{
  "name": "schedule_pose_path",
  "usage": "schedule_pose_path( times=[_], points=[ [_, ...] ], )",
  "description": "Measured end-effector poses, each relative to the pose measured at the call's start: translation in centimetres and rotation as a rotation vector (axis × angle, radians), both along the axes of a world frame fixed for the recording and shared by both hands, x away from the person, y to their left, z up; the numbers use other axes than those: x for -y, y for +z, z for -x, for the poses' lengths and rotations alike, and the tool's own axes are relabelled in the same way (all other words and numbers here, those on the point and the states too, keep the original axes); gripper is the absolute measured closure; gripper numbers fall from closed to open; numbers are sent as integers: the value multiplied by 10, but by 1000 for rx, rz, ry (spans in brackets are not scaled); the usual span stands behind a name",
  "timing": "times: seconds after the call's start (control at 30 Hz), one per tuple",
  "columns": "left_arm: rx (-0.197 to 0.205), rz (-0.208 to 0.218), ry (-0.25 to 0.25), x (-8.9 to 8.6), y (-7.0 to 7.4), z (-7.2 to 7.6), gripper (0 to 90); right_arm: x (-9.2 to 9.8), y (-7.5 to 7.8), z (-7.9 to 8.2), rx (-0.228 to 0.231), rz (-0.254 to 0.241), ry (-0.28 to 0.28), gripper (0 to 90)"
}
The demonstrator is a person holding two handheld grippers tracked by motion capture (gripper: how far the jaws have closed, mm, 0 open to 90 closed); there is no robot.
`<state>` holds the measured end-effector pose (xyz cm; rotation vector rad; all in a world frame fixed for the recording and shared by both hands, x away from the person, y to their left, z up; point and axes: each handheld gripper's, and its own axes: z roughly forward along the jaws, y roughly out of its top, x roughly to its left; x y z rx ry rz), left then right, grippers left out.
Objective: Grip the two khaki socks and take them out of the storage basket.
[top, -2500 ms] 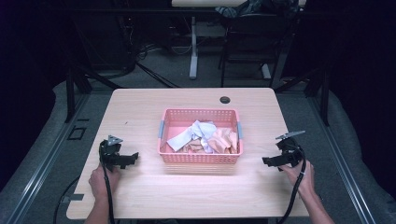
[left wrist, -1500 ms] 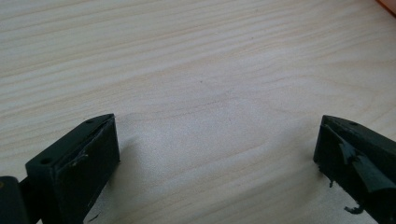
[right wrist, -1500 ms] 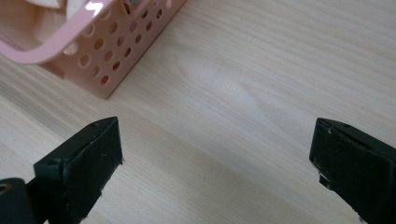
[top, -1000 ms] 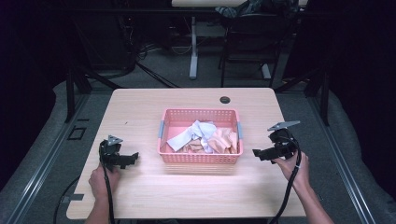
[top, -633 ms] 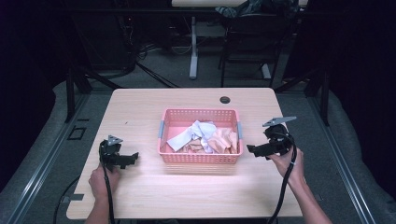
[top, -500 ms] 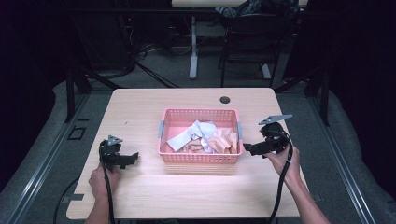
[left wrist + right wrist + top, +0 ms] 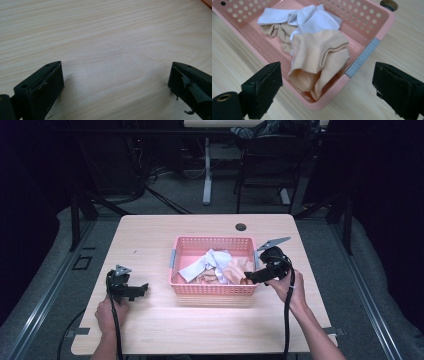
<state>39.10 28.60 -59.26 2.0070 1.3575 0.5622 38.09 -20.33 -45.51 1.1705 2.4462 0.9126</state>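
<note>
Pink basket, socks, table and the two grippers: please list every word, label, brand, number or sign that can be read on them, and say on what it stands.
None: no readable text in these views.
pink basket: round holes and a grey handle patch, no lettering.
white sock and beige sock: plain fabric.
table: bare wood grain.
left gripper and right gripper: plain black jaws.

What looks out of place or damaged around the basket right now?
Nothing is spilled: the white and beige socks lie crumpled inside the pink perforated plastic basket, which sits upright on the pale wooden table. The one oddity is wear: the left gripper has frayed, peeling pads on its open jaws.
</note>
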Motion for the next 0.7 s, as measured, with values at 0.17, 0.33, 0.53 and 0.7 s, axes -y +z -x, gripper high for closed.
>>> schedule_pose_path(
  times=[0.17, 0.33, 0.53, 0.7],
  points=[
    [0, 0, 0, 0, 0, 0, 0, -9, -3, -4, -9, 7, 16, 108],
    [0, 0, 0, 0, 0, 0, 0, -24, -14, -13, -41, 39, 39, 149],
    [0, 0, 0, 0, 0, 0, 0, -35, -26, -21, -85, 78, 43, 208],
    [0, 0, 0, 0, 0, 0, 0, -41, -34, -27, -107, 114, 29, 289]
  ],
)
